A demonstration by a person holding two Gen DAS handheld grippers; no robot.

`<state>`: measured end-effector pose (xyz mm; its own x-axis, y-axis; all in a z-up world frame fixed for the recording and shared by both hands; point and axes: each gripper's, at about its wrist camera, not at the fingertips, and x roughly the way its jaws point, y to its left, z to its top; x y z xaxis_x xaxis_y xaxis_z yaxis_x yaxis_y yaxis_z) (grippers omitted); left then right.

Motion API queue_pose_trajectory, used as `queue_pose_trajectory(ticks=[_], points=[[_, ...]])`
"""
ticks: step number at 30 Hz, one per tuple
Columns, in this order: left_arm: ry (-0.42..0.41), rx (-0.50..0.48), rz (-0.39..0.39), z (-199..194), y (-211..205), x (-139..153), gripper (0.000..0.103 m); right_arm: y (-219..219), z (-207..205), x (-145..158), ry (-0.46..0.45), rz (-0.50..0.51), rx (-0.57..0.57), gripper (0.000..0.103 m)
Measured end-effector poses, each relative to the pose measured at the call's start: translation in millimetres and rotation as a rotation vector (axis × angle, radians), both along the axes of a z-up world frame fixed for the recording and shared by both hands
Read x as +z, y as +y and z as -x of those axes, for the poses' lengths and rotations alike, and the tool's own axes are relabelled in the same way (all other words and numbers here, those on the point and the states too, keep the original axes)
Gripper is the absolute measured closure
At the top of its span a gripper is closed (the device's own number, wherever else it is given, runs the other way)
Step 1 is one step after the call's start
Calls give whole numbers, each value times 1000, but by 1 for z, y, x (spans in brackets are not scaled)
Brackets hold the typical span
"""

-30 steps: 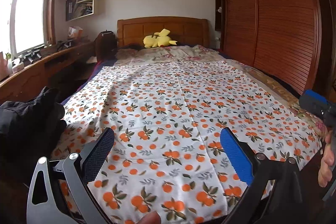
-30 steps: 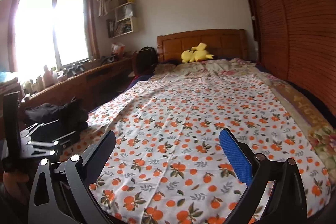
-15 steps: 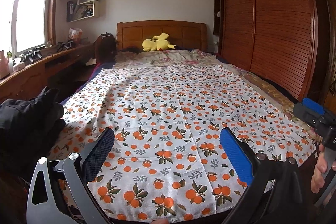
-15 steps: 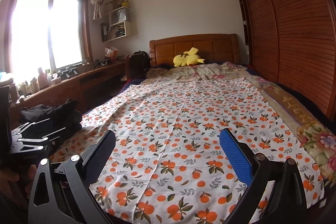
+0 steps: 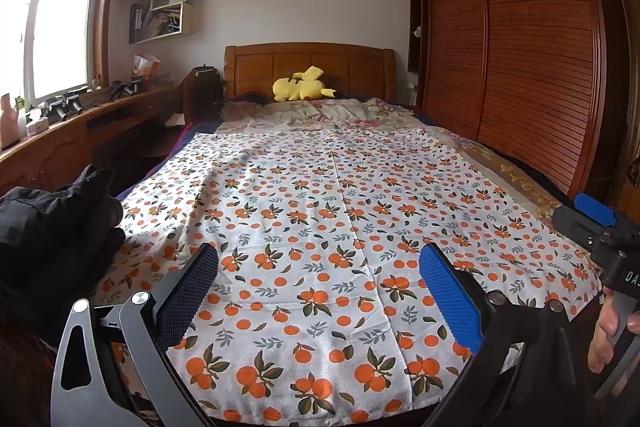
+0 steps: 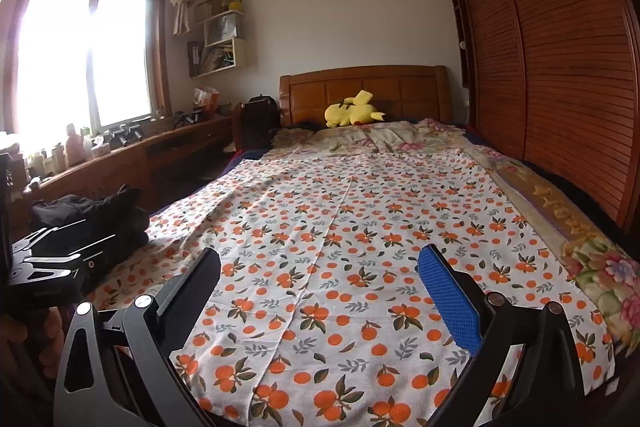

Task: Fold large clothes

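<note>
Fingers (image 5: 448, 295) spread wide — both grippers level above orange-print cloth (image 5: 340, 227).

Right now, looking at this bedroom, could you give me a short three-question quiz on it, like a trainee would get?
1. True or false: the left gripper is clamped on the orange-print cloth.
2. What yellow thing lies by the headboard? A) plush toy B) pillow C) lamp
3. Fill in: the black clothes sit near the cloth's ___ edge.

Key: 1 false, both it and the right gripper are open and empty; 2 A, the plush toy; 3 left.
</note>
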<state>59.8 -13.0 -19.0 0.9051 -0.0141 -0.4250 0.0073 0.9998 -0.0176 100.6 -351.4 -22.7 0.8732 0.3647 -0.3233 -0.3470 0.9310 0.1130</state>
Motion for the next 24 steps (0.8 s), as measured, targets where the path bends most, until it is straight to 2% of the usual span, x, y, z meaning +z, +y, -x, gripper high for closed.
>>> queue_pose_trajectory(ticks=[24], points=[[-9,4,3,1,0,1,2,2,1,-1,-1,-2,-3,7]])
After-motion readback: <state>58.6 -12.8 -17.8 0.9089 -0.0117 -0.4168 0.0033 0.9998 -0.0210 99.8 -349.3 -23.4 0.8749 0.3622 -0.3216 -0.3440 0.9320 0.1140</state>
